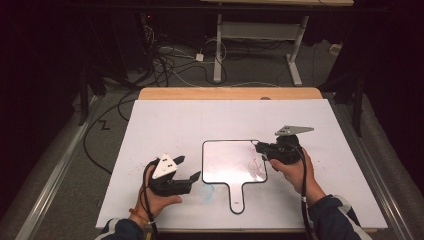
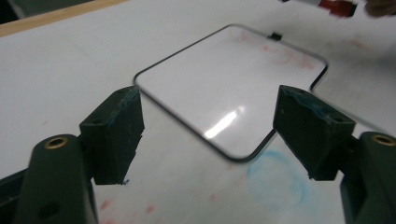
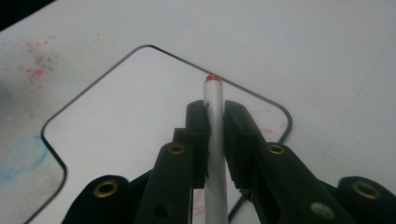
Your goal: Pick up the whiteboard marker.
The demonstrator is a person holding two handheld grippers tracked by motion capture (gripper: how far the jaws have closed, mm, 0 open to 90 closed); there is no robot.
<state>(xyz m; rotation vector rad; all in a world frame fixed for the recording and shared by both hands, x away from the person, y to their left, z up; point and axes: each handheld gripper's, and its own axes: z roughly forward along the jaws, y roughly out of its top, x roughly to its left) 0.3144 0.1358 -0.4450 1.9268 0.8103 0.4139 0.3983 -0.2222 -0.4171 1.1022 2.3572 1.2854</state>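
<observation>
**Marker clamped over the whiteboard, ready to write**

Left gripper [image 1: 187, 167] sits at lower left of the high view with its jaws spread wide and nothing between them, just off the whiteboard's left edge. Seen through the left gripper view, the jaws frame the near corner of the whiteboard [image 2: 224, 88], and a blue smudge [image 2: 276, 179] lies on the white surface [image 1: 165, 120] just below that corner. A good use for this hand would be pressing down on the board's border or handle so it cannot slide under the pen, while keeping off the writing face.

At centre, the whiteboard [image 1: 227, 162] lies flat, handle pointing toward the person, with faint red traces near its right side.

Right gripper [image 1: 261, 147] hovers over the board's upper right corner, clenched on a marker [image 3: 215, 135] whose red tip [image 3: 212, 78] points past the board's far edge in the right gripper view. I judge the tip should come down inside the black border with light pressure and a steep pen.

Bare surface lies open on every side; its front edge is close to both forearms.
</observation>
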